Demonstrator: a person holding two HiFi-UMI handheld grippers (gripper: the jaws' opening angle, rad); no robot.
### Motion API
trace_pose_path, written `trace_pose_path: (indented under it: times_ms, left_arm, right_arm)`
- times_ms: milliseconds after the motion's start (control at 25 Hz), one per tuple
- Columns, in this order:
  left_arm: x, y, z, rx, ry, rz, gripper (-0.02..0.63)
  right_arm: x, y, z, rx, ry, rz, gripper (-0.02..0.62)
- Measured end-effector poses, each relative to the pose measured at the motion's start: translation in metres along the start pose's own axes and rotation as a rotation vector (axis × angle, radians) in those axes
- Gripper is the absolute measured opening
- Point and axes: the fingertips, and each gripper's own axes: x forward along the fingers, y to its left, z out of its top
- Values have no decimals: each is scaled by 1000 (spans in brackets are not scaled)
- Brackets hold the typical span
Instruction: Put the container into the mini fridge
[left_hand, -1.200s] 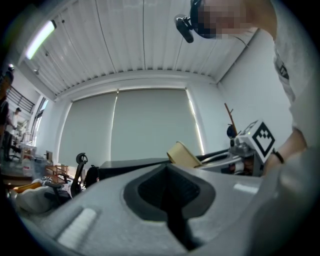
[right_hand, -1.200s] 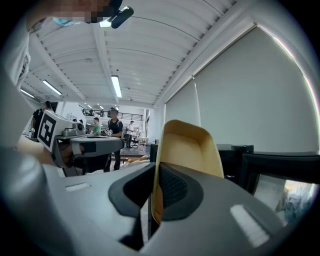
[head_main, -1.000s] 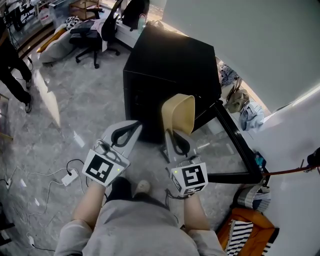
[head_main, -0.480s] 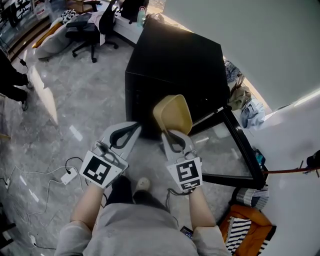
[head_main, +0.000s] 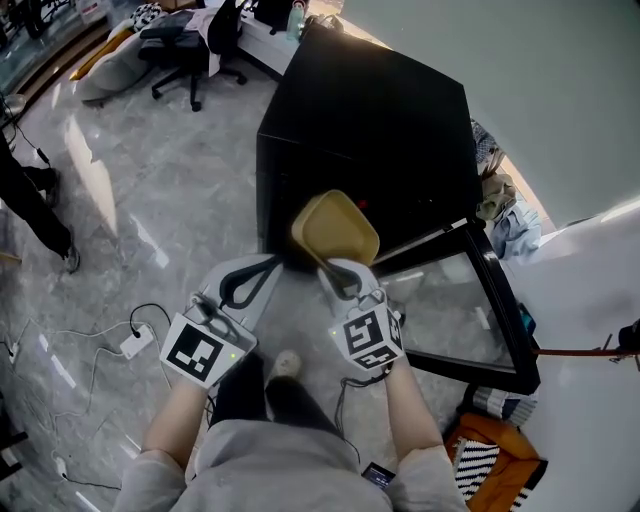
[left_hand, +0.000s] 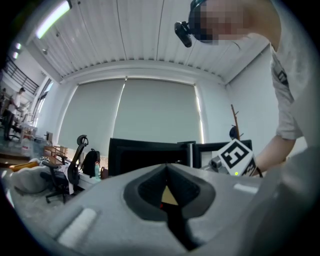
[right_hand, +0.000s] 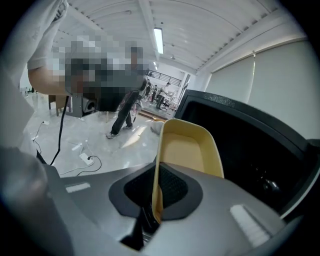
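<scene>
The tan plastic container (head_main: 335, 228) hangs tilted in front of the black mini fridge's (head_main: 380, 120) dark open front. My right gripper (head_main: 334, 274) is shut on its near rim. In the right gripper view the container (right_hand: 187, 150) stands on edge between the jaws of the right gripper (right_hand: 156, 170), with the fridge (right_hand: 250, 145) just behind. The fridge's glass door (head_main: 465, 310) stands swung open to the right. My left gripper (head_main: 262, 268) is shut and empty, to the left of the container. The left gripper (left_hand: 166, 167) points at the fridge (left_hand: 145, 155).
An office chair (head_main: 190, 50) stands at the back left. A power strip with cables (head_main: 135, 345) lies on the grey floor at the left. A person's legs (head_main: 35, 200) are at the left edge. Clothes (head_main: 500, 200) lie by the wall, and an orange striped bag (head_main: 495, 460) lies at the lower right.
My right gripper has carried the container left and forward, closer to the fridge's open front, and tipped it flatter. The left gripper has kept its place.
</scene>
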Motion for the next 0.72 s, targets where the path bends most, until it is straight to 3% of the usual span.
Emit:
trace_pose_path:
  times_ms: [720]
  left_arm:
    - [6,-11,-59,-28,23,81,2]
  right_arm:
    - [59,18,-87,-137,129,133,14]
